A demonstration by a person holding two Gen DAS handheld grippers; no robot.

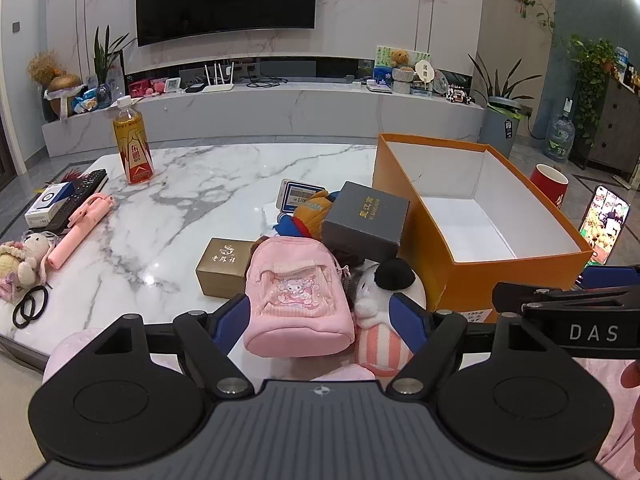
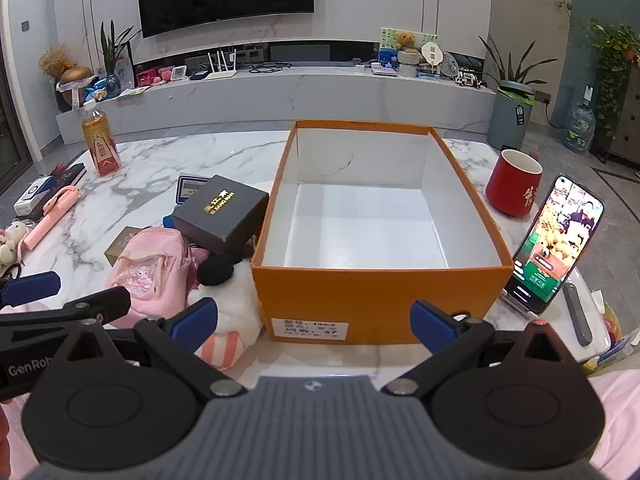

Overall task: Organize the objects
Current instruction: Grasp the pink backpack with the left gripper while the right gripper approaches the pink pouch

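**Grippers poised over clutter beside an open orange box**

Clutter sits in a tight heap on the marble table [image 1: 180, 184], just left of the orange box [image 2: 376, 300], which stands open with a bare white interior. A white label on its near wall carries small print; only "37" reads clearly. The left gripper [image 1: 320, 316] has its blue fingers spread wide, with the pink mini backpack [image 1: 298, 300] between them; the pads appear not to touch it, though the view is too close to be sure. A cartoon patch decorates the backpack's front pocket. Against its right side leans a white plush toy [image 1: 384, 292] with a black ear and a pink-striped base. Behind them lie a gold box [image 1: 224, 266] with gilt Chinese characters and a dark grey box [image 1: 366, 220] with gold lettering, tilted on an orange-and-blue plush [image 1: 310, 212]. A barcoded card [image 1: 300, 196] is behind that.

The right gripper [image 2: 314, 322] is likewise open and holds nothing, its fingers in front of the orange box's near wall. "DAS" and "GenRob" are printed on the gripper bodies.

Right of the box stand a red mug [image 2: 514, 186] with a white character and a propped phone [image 2: 556, 246] playing video. Far left are a yellow drink bottle [image 1: 132, 148], a pink selfie stick [image 1: 82, 228] and black hair ties [image 1: 30, 306].
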